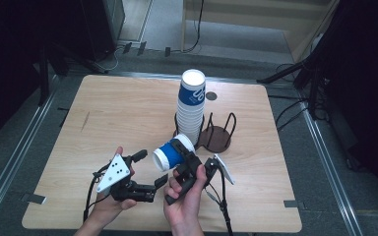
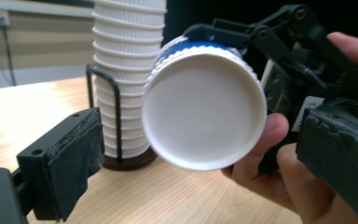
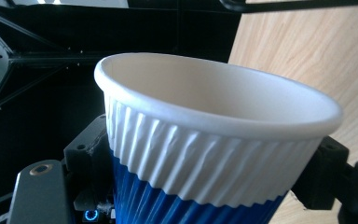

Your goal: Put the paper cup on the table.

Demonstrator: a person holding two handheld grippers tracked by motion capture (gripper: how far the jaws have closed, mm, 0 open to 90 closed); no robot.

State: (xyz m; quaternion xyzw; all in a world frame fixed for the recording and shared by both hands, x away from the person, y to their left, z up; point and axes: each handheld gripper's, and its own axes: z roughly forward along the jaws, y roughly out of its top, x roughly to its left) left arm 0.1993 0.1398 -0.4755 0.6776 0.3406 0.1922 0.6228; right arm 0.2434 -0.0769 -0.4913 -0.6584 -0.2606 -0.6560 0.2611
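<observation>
The right gripper (image 1: 186, 166) was clamped on a blue and white paper cup (image 1: 170, 154), one jaw on each side of its ribbed wall. The left gripper (image 1: 150, 170) had its jaws wide apart, and nothing was pressed between them. The cup's flat white bottom (image 2: 204, 109) sat in the gap between the left jaws but did not touch them.

The cup was held up in the air over the near middle of the wooden table (image 1: 128, 113), just in front of the tall stack of paper cups (image 1: 191, 105) in its wire holder (image 1: 179, 129). An empty wire holder (image 1: 217, 135) stood beside the stack.

The cup lay on its side. Its long line ran from bottom to mouth, almost level. The bottom pointed to the left gripper and the near left corner of the table. The open mouth (image 3: 216, 88) pointed the other way, to the stack.

It looked like the cup had been passed to the right gripper. To do this step well, the right gripper should squeeze softly, because a paper cup bends easily. The left gripper should back straight away so it does not bump the bottom. Then the cup should be turned slowly and kept clear of the stack, so the stack does not tip
</observation>
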